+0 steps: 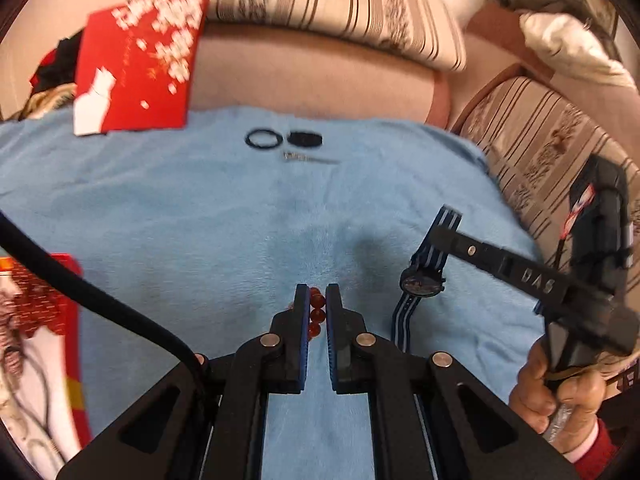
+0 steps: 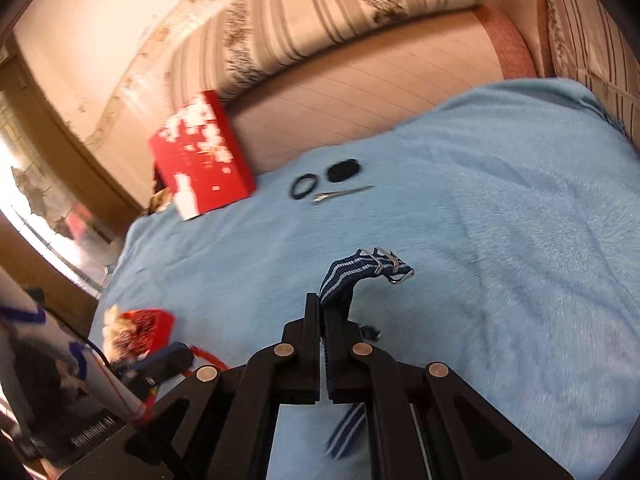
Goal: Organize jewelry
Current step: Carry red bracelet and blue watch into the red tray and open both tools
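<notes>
- Jewelry is spread over a light-blue fleece blanket (image 1: 200, 208) laid on a striped sofa (image 1: 328, 8).
- Red bead bracelet (image 1: 316, 314) is pinched between the pads of the left gripper (image 1: 317, 300); jaws are pressed nearly together on the beads, and only a few beads are seen in the gap.
- Navy watch with pale-blue stripes (image 1: 420, 280) is clamped by its strap in the right gripper (image 2: 321, 312); jaws are closed flat on the fabric.
- In the right wrist view the strap's buckle end (image 2: 390, 266) is arched up beyond the fingertips, and the other strap end is seen hanging blurred beneath the jaws.
- In the left wrist view the watch face is seen below the right gripper's tip, with the strap hanging down toward the blanket; contact with the blanket cannot be told.
- A hand (image 1: 560, 396) with a red cuff is seen gripping the right gripper's handle.
- At the blanket's far side a black ring-shaped band (image 1: 262, 139) and a black oval piece (image 1: 305, 139) are laid just beside each other, with a thin silver clip (image 1: 308, 157) just in front of them.
- Red box lid with white blossoms (image 1: 136, 68) is propped at the far left edge of the blanket.
- An open red box (image 2: 140, 330) is placed at the near left; its contents are too blurred to identify.
</notes>
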